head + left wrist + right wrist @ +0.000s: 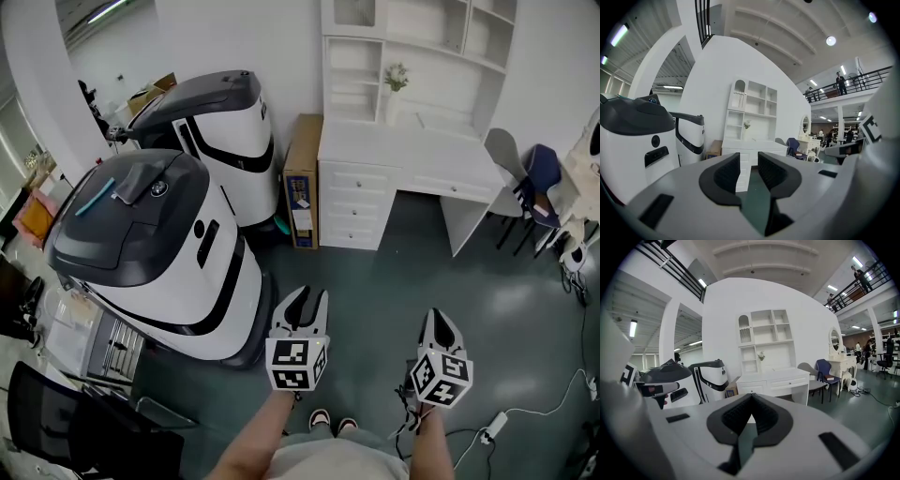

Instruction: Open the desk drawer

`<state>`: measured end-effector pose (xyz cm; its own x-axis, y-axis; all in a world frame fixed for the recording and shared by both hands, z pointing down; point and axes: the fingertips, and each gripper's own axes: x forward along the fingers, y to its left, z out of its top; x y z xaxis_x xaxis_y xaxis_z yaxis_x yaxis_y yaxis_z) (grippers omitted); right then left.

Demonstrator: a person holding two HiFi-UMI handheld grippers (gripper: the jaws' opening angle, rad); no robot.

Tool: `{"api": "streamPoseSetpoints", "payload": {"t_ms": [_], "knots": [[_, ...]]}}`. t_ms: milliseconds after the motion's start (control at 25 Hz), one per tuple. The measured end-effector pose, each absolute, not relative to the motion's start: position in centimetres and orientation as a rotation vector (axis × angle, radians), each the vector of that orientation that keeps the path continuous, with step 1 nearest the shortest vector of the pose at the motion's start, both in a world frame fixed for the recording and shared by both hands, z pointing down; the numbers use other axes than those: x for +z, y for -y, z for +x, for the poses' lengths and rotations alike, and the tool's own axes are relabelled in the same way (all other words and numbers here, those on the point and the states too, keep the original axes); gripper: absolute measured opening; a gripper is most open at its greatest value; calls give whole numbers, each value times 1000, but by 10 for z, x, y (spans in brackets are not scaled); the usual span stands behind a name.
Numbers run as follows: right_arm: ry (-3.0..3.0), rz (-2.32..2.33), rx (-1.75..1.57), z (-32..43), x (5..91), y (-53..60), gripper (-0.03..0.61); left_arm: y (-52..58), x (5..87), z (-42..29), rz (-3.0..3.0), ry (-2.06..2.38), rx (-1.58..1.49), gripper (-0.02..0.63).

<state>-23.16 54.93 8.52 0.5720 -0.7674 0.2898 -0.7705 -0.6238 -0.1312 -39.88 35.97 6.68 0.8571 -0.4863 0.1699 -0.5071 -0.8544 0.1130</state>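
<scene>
Two grippers sit low in the head view, both pointed toward the white desk [403, 148] in the upper middle of the frame and well apart from it across the green floor [375, 281]. The left gripper [310, 300] has its jaws parted, with a clear gap between the black pads and nothing in it (its own view shows only floor and desk front through the gap). The right gripper [439, 317] has its jaws pressed together at the tips, holding nothing. A stack of drawers [354, 202] sits at the desk's left end and a shallow drawer [450, 187] under the top to the right; all look flush and closed. A cardboard box [302, 178] stands upright against the desk's left side. Two large white-and-grey machines [159, 253] fill the left of the frame. A chair [539, 183] stands at the right edge, near the desk. A small plant [397, 77] rests on the shelf unit [417, 42] above.
</scene>
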Motion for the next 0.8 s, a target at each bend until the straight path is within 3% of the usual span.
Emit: {"api": "streamPoseSetpoints", "payload": {"t_ms": [400, 800], "knots": [[1281, 2789, 594, -210, 112, -546, 6, -333, 91, -383, 2844, 801, 261, 117], [1343, 2779, 585, -117, 110, -485, 6, -283, 96, -302, 2832, 865, 278, 117]]}}
